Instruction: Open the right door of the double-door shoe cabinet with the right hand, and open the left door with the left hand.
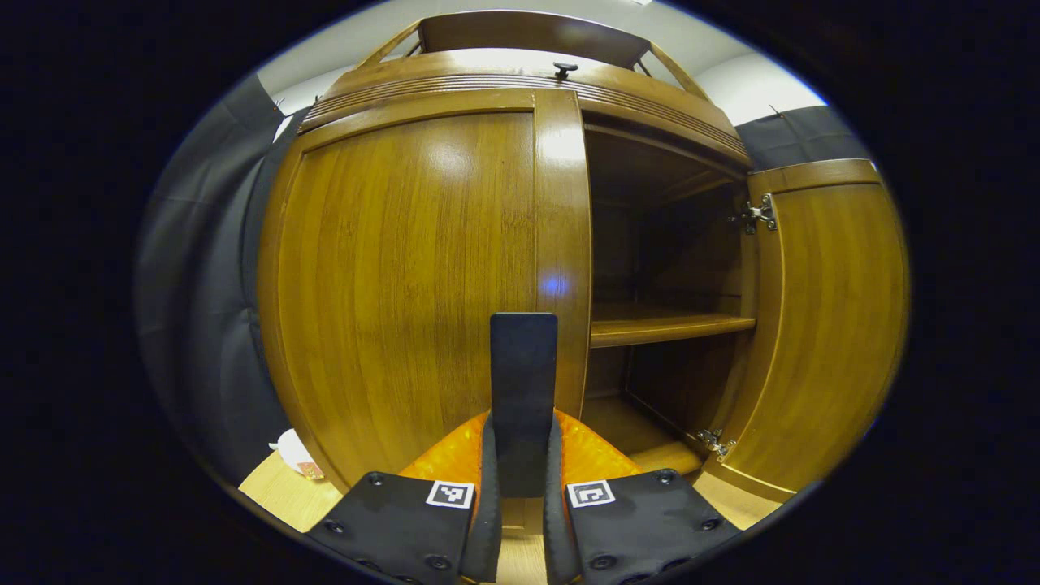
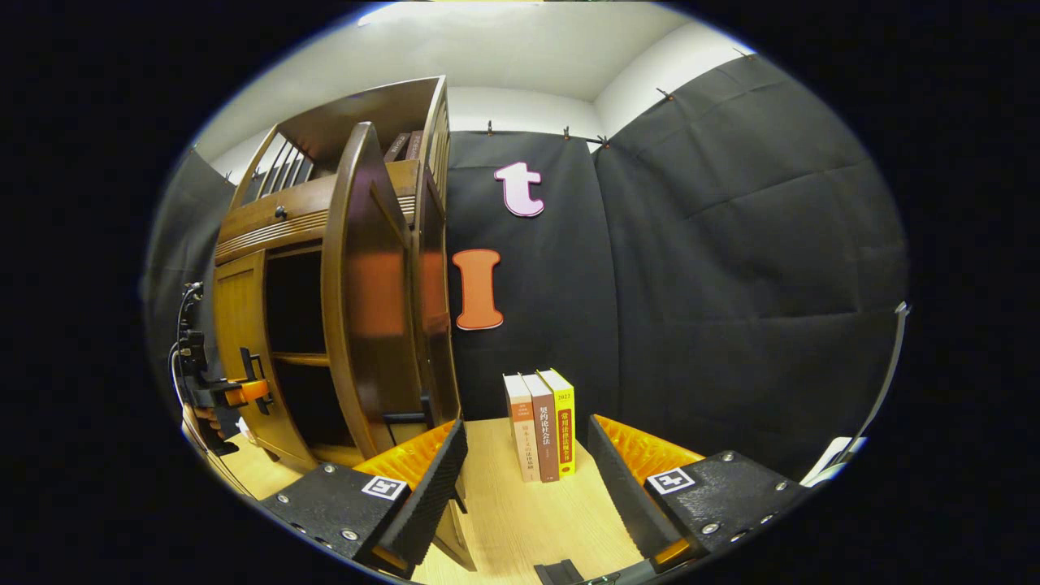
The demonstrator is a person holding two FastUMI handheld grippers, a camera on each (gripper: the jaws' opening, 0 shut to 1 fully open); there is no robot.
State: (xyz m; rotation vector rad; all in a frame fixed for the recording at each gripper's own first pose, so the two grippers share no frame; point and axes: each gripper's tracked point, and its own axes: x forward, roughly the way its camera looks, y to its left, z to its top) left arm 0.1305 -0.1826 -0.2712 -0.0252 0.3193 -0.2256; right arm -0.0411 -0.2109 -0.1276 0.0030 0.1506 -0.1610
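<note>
The right door [image 1: 821, 325] hangs wide open, hinges showing and the shelf [image 1: 670, 327] bare behind it. That looks like half the job done. The left door [image 1: 406, 284] sits closed, and the left gripper [image 1: 524, 475] is clamped on the dark upright handle [image 1: 524, 390] at its inner edge, placed, I'd say, for a pull. The right gripper [image 2: 524, 471] hangs released, jaws apart, pointing at three books [image 2: 540, 426] on the table [image 2: 520, 520]. Their spine lettering is too small to read.

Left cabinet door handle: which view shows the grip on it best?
The left gripper view: the left gripper is closed on the dark handle, seen close. The right gripper view shows that gripper small and distant at the left door.
</note>
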